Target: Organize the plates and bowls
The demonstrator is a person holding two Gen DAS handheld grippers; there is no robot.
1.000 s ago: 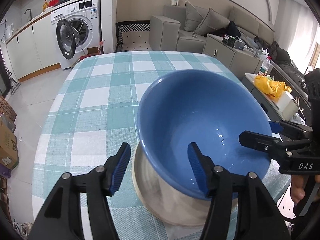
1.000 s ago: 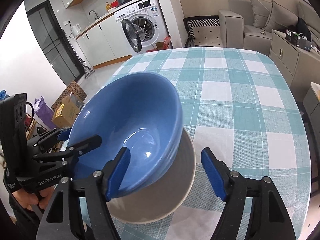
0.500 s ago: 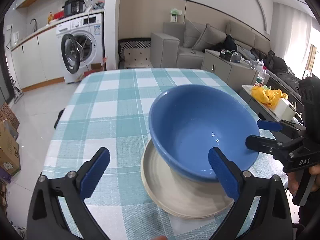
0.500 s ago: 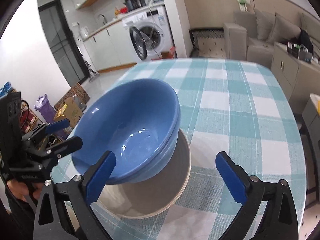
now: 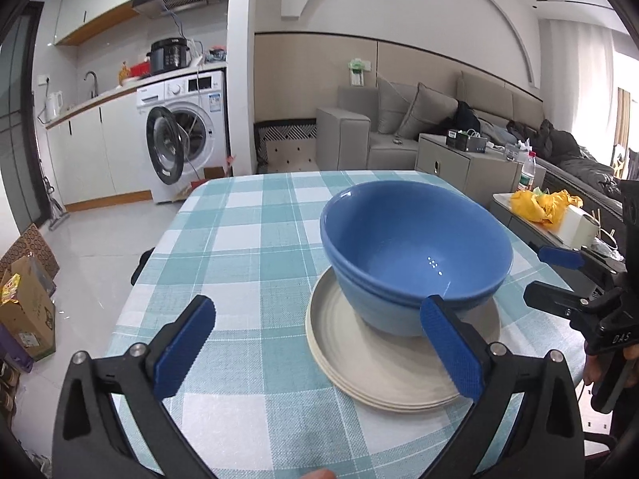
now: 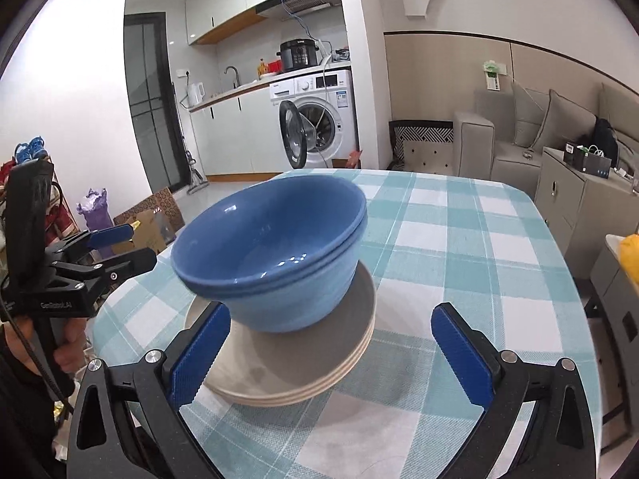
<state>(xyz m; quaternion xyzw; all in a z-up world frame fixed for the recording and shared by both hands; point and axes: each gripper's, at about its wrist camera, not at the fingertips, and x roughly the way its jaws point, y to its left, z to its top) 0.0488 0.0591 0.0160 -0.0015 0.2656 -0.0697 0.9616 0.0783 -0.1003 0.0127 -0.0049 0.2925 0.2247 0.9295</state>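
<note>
Two blue bowls point(image 5: 415, 255) sit nested on stacked plates point(image 5: 383, 363); both grippers' jaws stand apart, empty. Advise withdrawing level, clear of the rims.

Nested bowls point(image 5: 415, 255) sit on stacked plates point(image 5: 383, 375) atop the table point(image 5: 247, 247).

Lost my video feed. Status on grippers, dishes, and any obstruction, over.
Left gripper open, empty. Right gripper open, empty. Blue bowls nested, sitting on stacked cream plates on checked table. Nothing in the way.
</note>
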